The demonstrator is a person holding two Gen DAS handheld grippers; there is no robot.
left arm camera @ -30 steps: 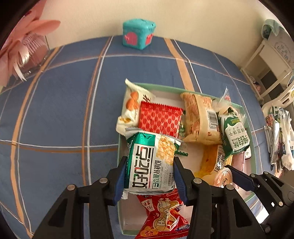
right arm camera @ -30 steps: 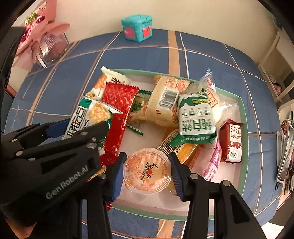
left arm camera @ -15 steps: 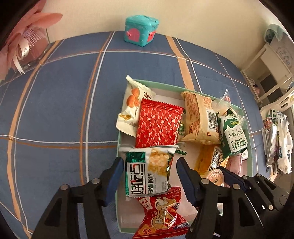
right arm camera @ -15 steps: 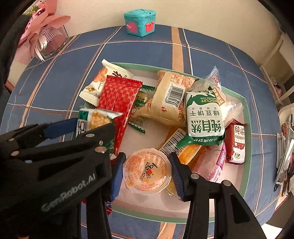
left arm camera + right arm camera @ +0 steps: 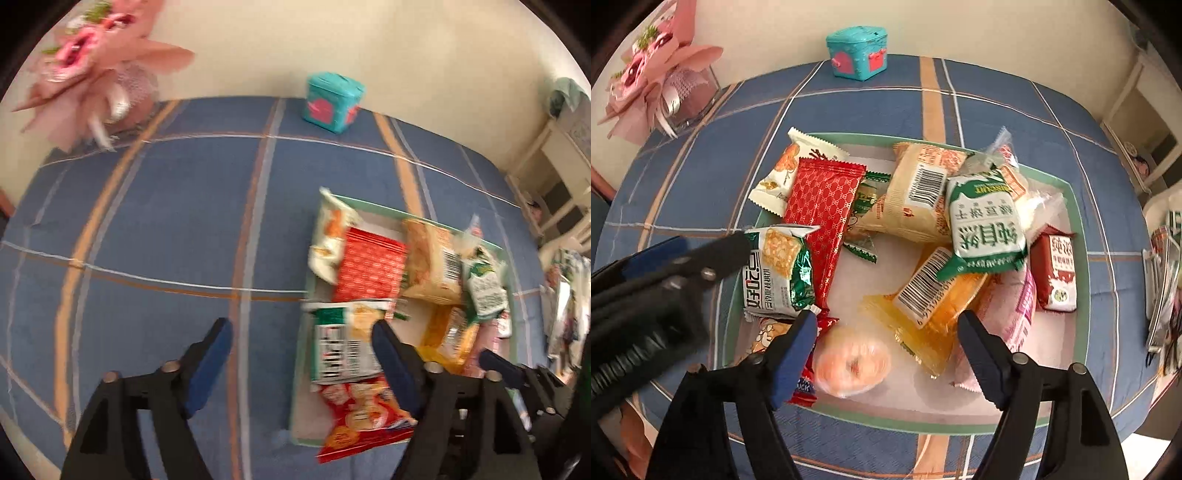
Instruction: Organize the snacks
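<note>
A white tray with a green rim (image 5: 1082, 258) holds several snack packets. The green-and-white cracker packet (image 5: 343, 339) lies flat at its left side, over a red peanut bag (image 5: 362, 413). My left gripper (image 5: 301, 332) hovers above the tray's left wall, its jaws opening wide; only the right pad is near the packet, not pressing it. The orange jelly cup (image 5: 853, 363) rests, blurred, on the tray floor. My right gripper (image 5: 886, 321) straddles it with jaws opening, and neither pad touches it. A red packet (image 5: 823, 206) and a green biscuit pack (image 5: 986, 225) lie farther back.
A teal box (image 5: 857, 51) stands at the table's far edge and a pink bouquet (image 5: 653, 81) at the far left. Blue plaid cloth (image 5: 166, 221) covers the table left of the tray. White furniture and hanging bags (image 5: 1160, 288) are on the right.
Both grippers opened. The left let go of the cracker packet, which now lies in the tray, and drew up and to the left. The right released the jelly cup.
</note>
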